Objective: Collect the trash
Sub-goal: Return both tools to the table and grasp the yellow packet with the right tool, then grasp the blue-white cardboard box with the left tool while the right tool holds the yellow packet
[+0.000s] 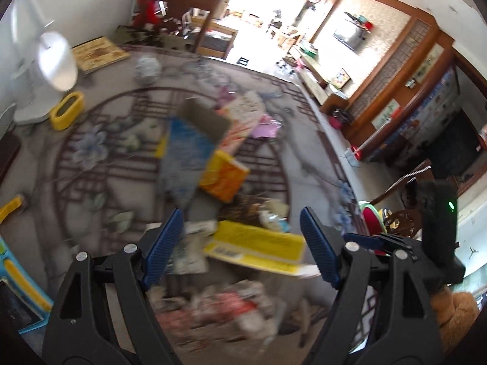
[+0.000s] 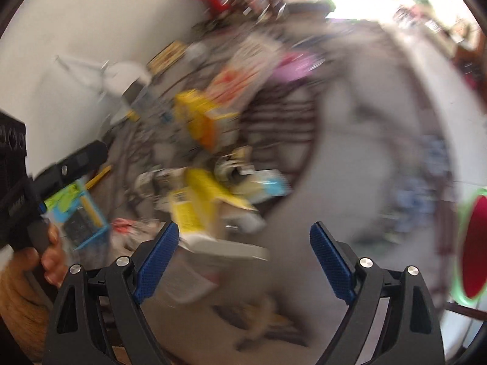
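While both pairs of tongs are hanging over the litter, the grey round rug with a dark lattice and pale flower pattern [image 1: 100, 164] is spreading under everything ahead of them. On it, beyond the left tongs [image 1: 242, 243], a scatter of flattened cartons and wrappers is lying: a blue and yellow flattened box [image 1: 185, 149] with a brown cardboard flap [image 1: 205, 118] rising over it, an orange and yellow carton [image 1: 223, 179] nearer, and a flat yellow carton with a barcode [image 1: 258, 248] sitting just ahead of and between the blue ribbed pads. A crumpled red and white wrapper [image 1: 225, 307] is lying closest, below the pads. The left tongs are standing wide apart with nothing clamped.

Far to the left of them, a small yellow oblong plastic tub [image 1: 67, 109] is standing upright beside the base of a white table fan [image 1: 51, 67]; what is inside the tub cannot be told. A blue and white pot [image 1: 147, 67] is sitting farther off; its contents are hidden too.

The right tongs [image 2: 243, 261] are also spread apart and gripping nothing, above the same yellow carton [image 2: 194, 200], heavily blurred. To their left, a hand [image 2: 45, 261] is holding the other tool's black grip.
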